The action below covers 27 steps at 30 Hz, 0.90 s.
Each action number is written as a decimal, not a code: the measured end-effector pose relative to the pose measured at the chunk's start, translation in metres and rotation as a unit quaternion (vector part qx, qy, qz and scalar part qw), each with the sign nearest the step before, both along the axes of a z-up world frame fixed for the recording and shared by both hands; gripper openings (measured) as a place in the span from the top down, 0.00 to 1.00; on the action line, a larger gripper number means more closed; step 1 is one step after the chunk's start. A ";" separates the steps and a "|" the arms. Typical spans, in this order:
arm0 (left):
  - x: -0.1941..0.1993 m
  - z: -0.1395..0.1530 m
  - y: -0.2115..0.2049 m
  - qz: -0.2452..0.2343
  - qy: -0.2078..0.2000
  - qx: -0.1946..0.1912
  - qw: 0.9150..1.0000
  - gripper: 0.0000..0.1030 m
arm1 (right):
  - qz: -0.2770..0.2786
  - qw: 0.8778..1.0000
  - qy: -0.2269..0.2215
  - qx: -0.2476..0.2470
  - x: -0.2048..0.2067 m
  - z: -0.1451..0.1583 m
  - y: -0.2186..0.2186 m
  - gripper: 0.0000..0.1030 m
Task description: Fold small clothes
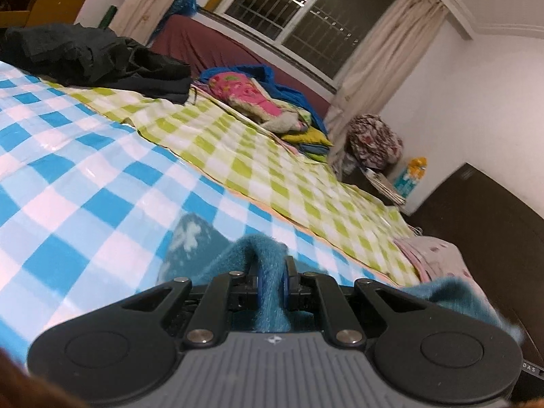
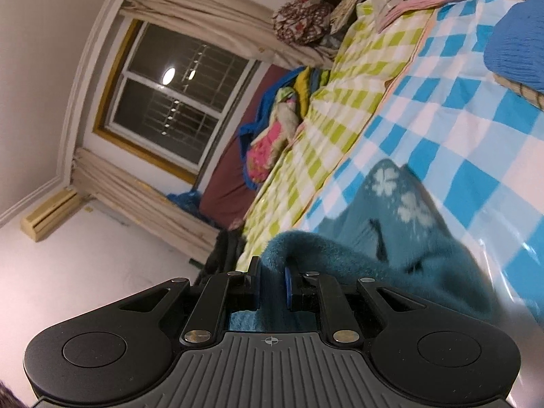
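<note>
The big bed cover with blue and white squares [image 1: 85, 156] lies flat, and next to it is a cover with green and white squares [image 1: 258, 156]. The fuzzy teal garment with pale flower shapes [image 2: 391, 231] hangs between the two grippers, with its far part drooping down toward the blue squares. The left gripper [image 1: 271, 272] is clamped tight on one bunch of the teal cloth, and the right gripper [image 2: 272, 280] is clamped on another bunch. So the garment seems to stretch from one hand to the other, and both hands are right on it. I think the next move turns on where that loose far end lands. The right view shows the flower shapes and more of the hanging cloth. The left view shows only a small peak of it.
</note>
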<state>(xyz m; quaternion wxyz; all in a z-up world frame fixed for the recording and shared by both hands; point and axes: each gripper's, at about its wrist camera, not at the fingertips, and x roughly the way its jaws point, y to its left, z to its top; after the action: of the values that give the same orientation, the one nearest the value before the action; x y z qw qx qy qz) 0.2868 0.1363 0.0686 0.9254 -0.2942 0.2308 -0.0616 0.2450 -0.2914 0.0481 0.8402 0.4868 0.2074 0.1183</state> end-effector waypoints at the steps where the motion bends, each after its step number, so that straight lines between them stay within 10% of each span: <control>1: 0.008 -0.003 0.000 0.005 0.002 0.001 1.000 0.85 | -0.005 1.000 0.005 0.000 0.009 -0.003 -0.001 0.87; 27: 0.061 -0.035 0.003 0.030 0.036 0.038 0.998 0.85 | -0.033 0.998 0.045 -0.017 0.066 -0.030 -0.004 0.87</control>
<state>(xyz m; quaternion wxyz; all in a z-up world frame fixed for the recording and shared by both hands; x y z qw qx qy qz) 0.3481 0.1395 0.0337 0.9287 -0.2671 0.2569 -0.0146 0.3111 -0.2953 0.0185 0.8419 0.4836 0.2305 0.0647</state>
